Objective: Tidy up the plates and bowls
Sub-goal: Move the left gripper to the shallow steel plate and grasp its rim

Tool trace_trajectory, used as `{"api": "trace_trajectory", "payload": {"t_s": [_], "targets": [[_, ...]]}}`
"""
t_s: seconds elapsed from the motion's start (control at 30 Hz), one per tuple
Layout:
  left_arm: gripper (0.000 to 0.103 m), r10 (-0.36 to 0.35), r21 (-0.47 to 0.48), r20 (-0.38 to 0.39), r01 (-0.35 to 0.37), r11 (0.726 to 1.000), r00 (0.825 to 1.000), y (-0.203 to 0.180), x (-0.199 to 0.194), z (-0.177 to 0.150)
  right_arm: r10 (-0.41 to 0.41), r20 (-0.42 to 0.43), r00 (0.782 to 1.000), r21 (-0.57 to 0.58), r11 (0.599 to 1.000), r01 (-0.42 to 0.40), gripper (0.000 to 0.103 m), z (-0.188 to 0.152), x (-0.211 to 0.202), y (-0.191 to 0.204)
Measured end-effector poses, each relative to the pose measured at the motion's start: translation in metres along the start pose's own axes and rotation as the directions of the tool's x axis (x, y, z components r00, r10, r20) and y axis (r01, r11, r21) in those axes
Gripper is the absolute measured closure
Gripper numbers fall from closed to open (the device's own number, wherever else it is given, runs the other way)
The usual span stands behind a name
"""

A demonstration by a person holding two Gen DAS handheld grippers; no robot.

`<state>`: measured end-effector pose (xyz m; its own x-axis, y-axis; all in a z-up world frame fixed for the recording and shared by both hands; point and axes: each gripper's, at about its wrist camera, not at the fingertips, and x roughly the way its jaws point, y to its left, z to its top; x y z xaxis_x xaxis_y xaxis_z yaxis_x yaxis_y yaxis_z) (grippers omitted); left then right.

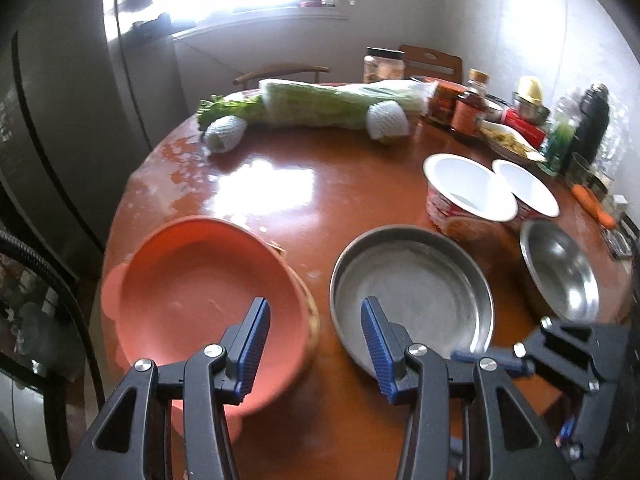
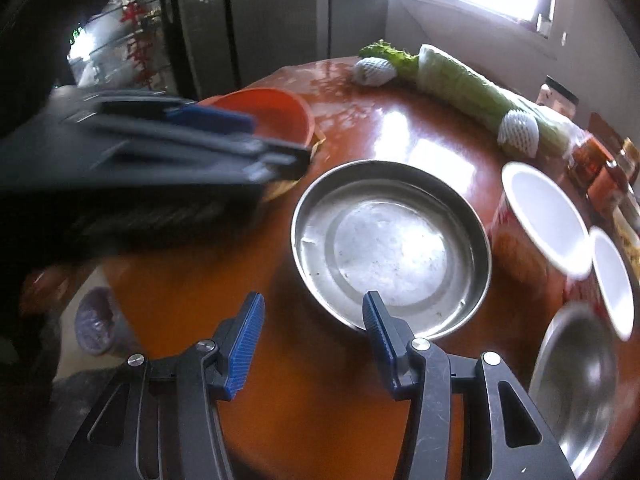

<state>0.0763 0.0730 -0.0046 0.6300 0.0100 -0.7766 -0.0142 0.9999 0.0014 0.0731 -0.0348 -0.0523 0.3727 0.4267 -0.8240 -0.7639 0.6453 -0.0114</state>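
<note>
An orange plastic plate [image 1: 200, 280] lies at the table's near left, on top of a woven mat. My left gripper [image 1: 316, 316] is open and empty, hovering between that plate and a shallow steel plate [image 1: 412, 292]. A steel bowl [image 1: 564, 272] sits to the right, with two white-lined red bowls [image 1: 468, 188] behind it. In the right wrist view my right gripper [image 2: 314, 312] is open and empty at the near rim of the steel plate [image 2: 392, 248]. The left gripper [image 2: 180, 148] shows blurred over the orange plate [image 2: 272, 116]. The steel bowl [image 2: 576, 384] is at the lower right.
A long wrapped cabbage [image 1: 332, 104] and foam-netted fruit [image 1: 224, 134] lie across the far side of the round red table [image 1: 280, 184]. Jars, bottles and food packs [image 1: 468, 108] crowd the far right. A carrot [image 1: 592, 210] lies at the right edge. A fridge [image 1: 60, 120] stands left.
</note>
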Motion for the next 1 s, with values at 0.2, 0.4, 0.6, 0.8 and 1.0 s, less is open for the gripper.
{"api": "trace_trajectory", "payload": {"t_s": [0.2, 0.4, 0.6, 0.8, 1.0], "targets": [[0.056, -0.029, 0.036, -0.008, 0.029, 0.999, 1.000, -0.024, -0.006, -0.013, 0.023, 0.007, 1.000, 0.005, 1.000, -0.023, 0.050, -0.038, -0.032, 0.022], [0.056, -0.059, 0.041, -0.027, 0.060, 0.997, 0.998, -0.038, -0.010, -0.025, 0.003, 0.036, 0.999, 0.022, 1.000, -0.004, 0.050, -0.054, -0.057, 0.022], [0.056, -0.044, 0.013, -0.050, 0.044, 0.999, 0.998, -0.037, -0.006, -0.036, -0.092, 0.112, 0.989, 0.201, 0.977, 0.068, 0.040, -0.064, -0.079, -0.003], [0.056, -0.024, 0.017, -0.083, 0.025, 1.000, 0.996, -0.041, 0.004, -0.044, -0.119, 0.080, 0.990, 0.310, 0.947, 0.089, 0.040, -0.064, -0.060, -0.025], [0.056, -0.023, -0.002, -0.091, 0.022, 1.000, 0.996, -0.041, 0.013, -0.049, -0.153, 0.078, 0.985, 0.316, 0.941, 0.121, 0.040, -0.061, -0.046, -0.027]]}}
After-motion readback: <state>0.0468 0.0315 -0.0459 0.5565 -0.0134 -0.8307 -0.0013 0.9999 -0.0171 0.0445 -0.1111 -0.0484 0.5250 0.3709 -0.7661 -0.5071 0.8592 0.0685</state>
